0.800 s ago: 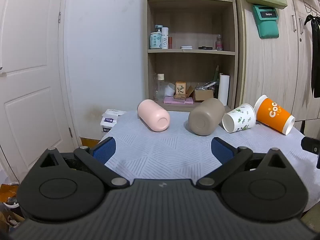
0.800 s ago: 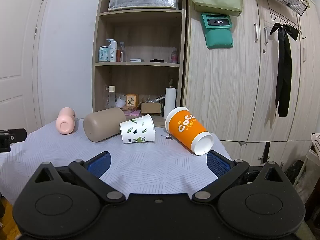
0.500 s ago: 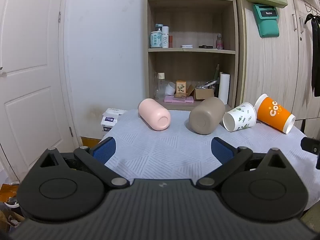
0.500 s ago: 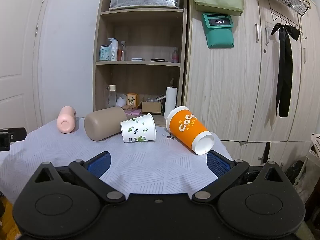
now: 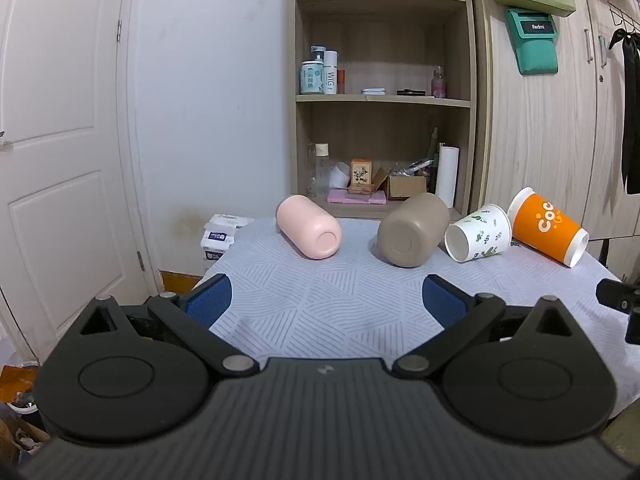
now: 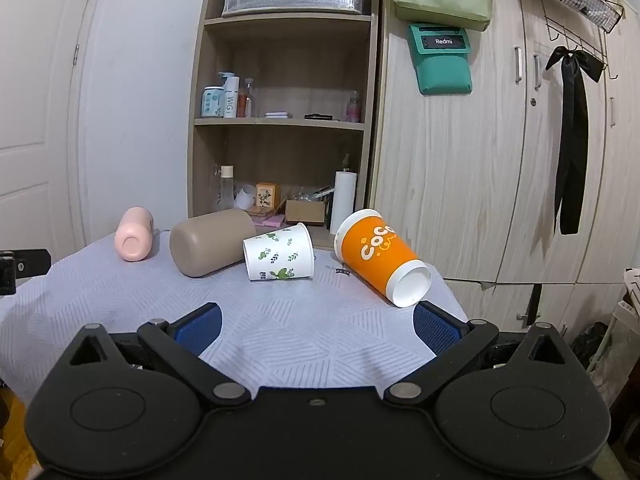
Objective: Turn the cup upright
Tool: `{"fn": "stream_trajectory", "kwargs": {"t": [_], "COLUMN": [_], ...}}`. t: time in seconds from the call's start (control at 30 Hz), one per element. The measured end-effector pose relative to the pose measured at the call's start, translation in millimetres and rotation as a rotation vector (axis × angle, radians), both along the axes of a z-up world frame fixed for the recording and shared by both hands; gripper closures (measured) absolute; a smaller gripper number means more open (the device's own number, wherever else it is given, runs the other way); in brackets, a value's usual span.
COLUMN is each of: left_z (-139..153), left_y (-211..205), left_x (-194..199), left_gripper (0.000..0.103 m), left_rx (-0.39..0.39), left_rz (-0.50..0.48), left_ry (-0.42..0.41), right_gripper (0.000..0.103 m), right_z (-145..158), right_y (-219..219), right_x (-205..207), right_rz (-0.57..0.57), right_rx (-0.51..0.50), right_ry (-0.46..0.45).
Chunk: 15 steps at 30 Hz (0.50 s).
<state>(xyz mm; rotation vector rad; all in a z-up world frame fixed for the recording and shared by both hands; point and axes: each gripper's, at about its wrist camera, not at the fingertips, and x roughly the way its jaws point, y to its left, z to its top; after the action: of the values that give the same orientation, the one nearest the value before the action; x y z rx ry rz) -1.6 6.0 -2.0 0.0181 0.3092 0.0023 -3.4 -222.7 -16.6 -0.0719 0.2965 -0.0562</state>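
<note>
Several cups lie on their sides in a row on the cloth-covered table [image 5: 320, 300]: a pink cup [image 5: 310, 232], a taupe cup [image 5: 412, 230], a white leaf-print paper cup [image 5: 478, 238] and an orange paper cup [image 5: 546, 226]. They also show in the right wrist view: pink [image 6: 134, 234], taupe [image 6: 210, 242], white [image 6: 280, 252], orange [image 6: 380, 258]. My left gripper [image 5: 326, 304] is open and empty, short of the pink and taupe cups. My right gripper [image 6: 316, 326] is open and empty, short of the white and orange cups.
A wooden shelf unit [image 5: 384, 100] with bottles and boxes stands behind the table. Wardrobe doors [image 6: 500, 160] stand at the right, a white door [image 5: 60, 140] at the left. White packets [image 5: 220, 232] lie beyond the table's far left corner.
Both grippers have drifted slightly; the cups sit a little differently in view. Nothing was grasped or moved on the table.
</note>
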Motion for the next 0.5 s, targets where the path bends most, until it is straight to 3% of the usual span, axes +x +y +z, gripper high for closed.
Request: {"fn": "stream_trajectory", "kwargs": {"t": [0.27,0.5], "left_z": [8.4,26.9], "left_y": [2.3,10.9], "left_x": [-2.2,21.2], "left_gripper": [0.000,0.000], "left_rx": [0.010,0.003], "left_rz": [-0.001,-0.013], "left_ry": [0.019,0.074], "right_gripper": [0.000,0.000], "right_z": [3.5,16.9], "right_y": [4.5,17.1], "right_x": [4.4,22.3], "right_rz": [0.028,0.087], "right_rx": [-0.017,-0.041], "right_ry": [0.016,-0.002]}}
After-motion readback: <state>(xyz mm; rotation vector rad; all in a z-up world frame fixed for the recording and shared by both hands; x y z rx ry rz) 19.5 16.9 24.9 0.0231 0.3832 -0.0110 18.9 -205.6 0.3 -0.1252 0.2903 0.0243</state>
